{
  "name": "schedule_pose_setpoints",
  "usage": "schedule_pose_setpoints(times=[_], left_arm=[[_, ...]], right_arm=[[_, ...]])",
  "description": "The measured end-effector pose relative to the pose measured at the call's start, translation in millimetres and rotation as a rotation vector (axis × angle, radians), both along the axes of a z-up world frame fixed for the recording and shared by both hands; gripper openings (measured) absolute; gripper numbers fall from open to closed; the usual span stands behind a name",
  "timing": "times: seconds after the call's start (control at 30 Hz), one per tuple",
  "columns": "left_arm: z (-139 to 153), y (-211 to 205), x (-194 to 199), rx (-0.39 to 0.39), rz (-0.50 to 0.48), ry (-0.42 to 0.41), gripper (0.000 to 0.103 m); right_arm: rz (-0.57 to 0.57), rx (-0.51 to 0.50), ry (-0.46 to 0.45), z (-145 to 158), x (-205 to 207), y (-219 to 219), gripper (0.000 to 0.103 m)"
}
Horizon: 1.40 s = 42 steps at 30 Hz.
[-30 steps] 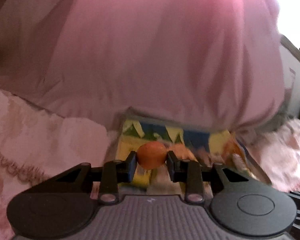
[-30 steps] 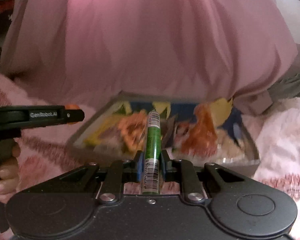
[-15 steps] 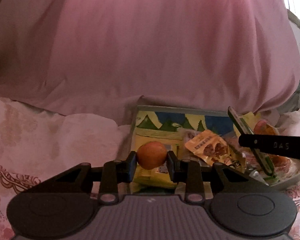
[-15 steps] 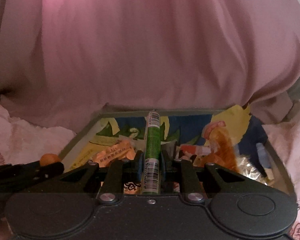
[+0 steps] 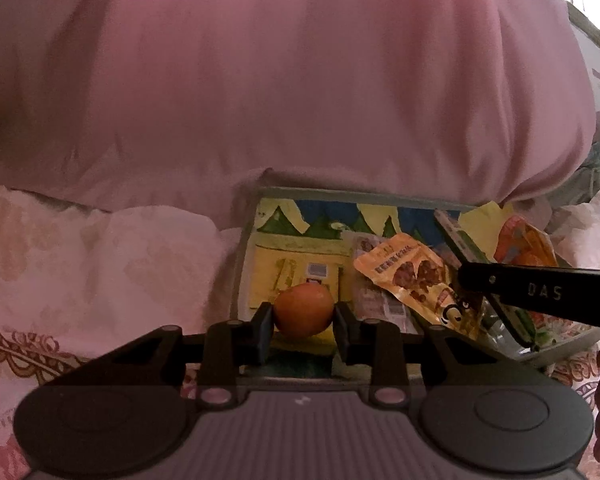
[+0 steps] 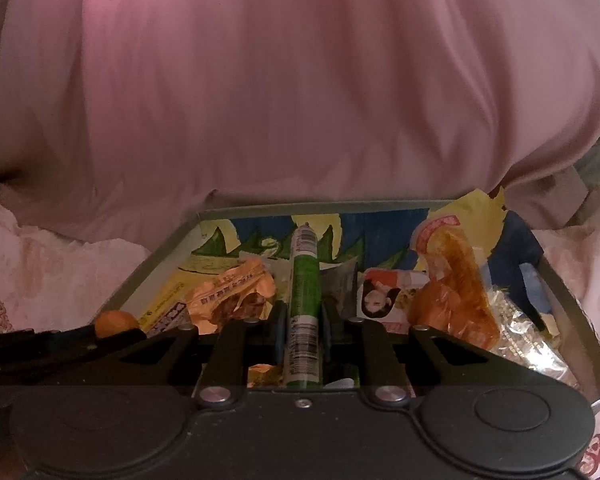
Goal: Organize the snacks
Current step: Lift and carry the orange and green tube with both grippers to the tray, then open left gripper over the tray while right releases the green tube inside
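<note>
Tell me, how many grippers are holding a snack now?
2. The left gripper holds an orange fruit; the right gripper holds a green stick pack. Both are over the tray.

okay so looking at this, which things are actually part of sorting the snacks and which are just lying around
Part of the job:
left tool gripping the small orange
right tool gripping the green stick pack
tray
orange snack packet

Just lying about:
pink quilt
patterned bedcover

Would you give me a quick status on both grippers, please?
Left gripper shut on orange. Right gripper shut on green stick. Both over tray; nothing blocking.
</note>
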<state>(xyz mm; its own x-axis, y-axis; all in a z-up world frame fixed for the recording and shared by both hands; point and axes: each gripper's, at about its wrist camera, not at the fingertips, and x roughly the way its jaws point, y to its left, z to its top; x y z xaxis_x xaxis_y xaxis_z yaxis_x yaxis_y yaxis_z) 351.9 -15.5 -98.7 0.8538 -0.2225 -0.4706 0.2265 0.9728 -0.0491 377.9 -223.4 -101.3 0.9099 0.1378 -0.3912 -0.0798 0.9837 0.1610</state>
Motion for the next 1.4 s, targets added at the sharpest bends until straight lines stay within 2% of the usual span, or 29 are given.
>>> schedule_pose_setpoints(times=[0.33,0.47,0.63,0.77,0.83,0.93,1.0,1.07,1.17,1.4], left_arm=[[-0.9,-1.3,1.3,-0.023,0.007,0.029,0.036],[0.0,-6.4,-0.9,-0.003,0.008,0.022,0.037],[5.9,-5.5,-5.2,-0.027,0.011,0.025,0.052],[17.8,-2.5,-14.2,-0.059,0.042,0.018,0.059],[25.3,0.1,-21.4,-0.081,0.059,0.011,0.069],[37.7,4.7,-33.9,-0.098,0.083,-0.01,0.081],[46.8,7.6,-42.8,-0.108,0.1,-0.022,0.089],[55.6,10.8,-50.0,-0.121,0.111,-0.032,0.096],[68.2,13.7,-60.2,-0.126,0.123,-0.05,0.102],[96.2,15.3,-87.8,-0.118,0.135,-0.103,0.103]], right_arm=[[0.01,-0.03,0.001,-1.9,1.9,2.3,0.025],[0.008,-0.036,-0.003,1.2,-1.6,0.0,0.037],[-0.003,-0.035,-0.02,11.3,-13.2,-7.5,0.051],[-0.02,-0.024,-0.049,24.1,-27.1,-15.5,0.059],[-0.026,-0.016,-0.062,31.7,-35.4,-18.9,0.064],[-0.028,-0.002,-0.087,43.8,-49.4,-22.6,0.077],[-0.032,0.017,-0.104,52.2,-59.5,-24.5,0.093],[-0.038,0.028,-0.119,59.8,-68.9,-25.9,0.099],[-0.036,0.031,-0.141,71.1,-84.0,-28.1,0.102],[-0.053,0.014,-0.175,95.4,-120.1,-32.9,0.102]])
